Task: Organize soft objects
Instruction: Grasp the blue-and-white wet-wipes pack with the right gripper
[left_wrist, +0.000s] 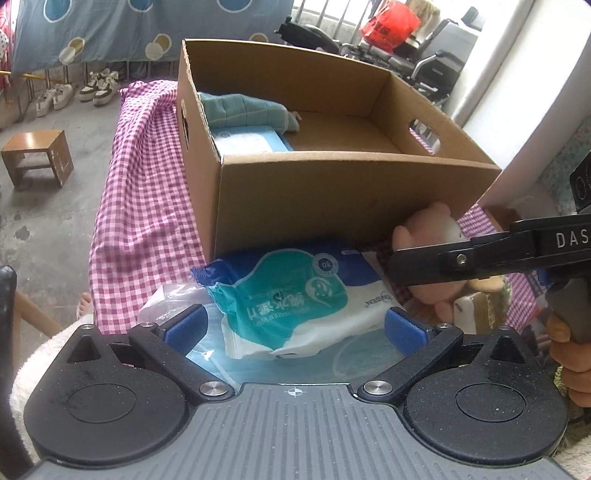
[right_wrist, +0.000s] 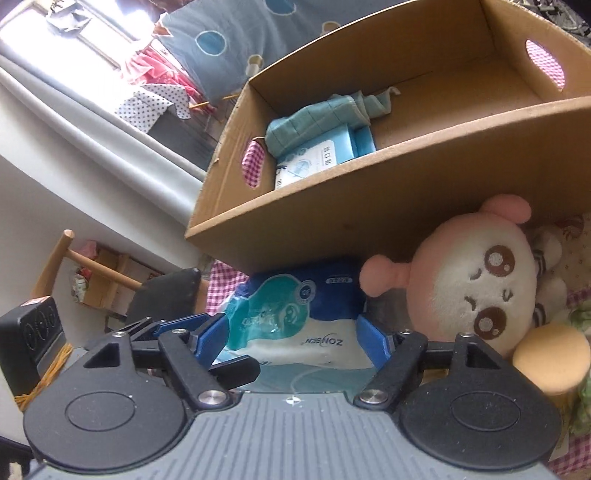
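Observation:
A blue and teal wet-wipes pack (left_wrist: 295, 295) lies on the checked cloth in front of a cardboard box (left_wrist: 332, 192). My left gripper (left_wrist: 295, 326) is open, its blue pads on either side of the pack's near end. My right gripper (right_wrist: 291, 339) is open too, its pads flanking the same pack (right_wrist: 295, 314), and it reaches in from the right in the left wrist view (left_wrist: 461, 258). A pink and white plush toy (right_wrist: 472, 288) leans against the box's front wall, right of the pack. Inside the box (right_wrist: 424, 155) lie a teal towel (right_wrist: 314, 118) and a light-blue wipes pack (right_wrist: 317, 155).
A pink checked cloth (left_wrist: 147, 206) covers the table. A yellow sponge-like thing (right_wrist: 546, 358) sits by the plush. A clear plastic bag (left_wrist: 166, 299) lies left of the pack. A wooden stool (left_wrist: 37, 155) and shoes (left_wrist: 99, 86) stand on the floor at left.

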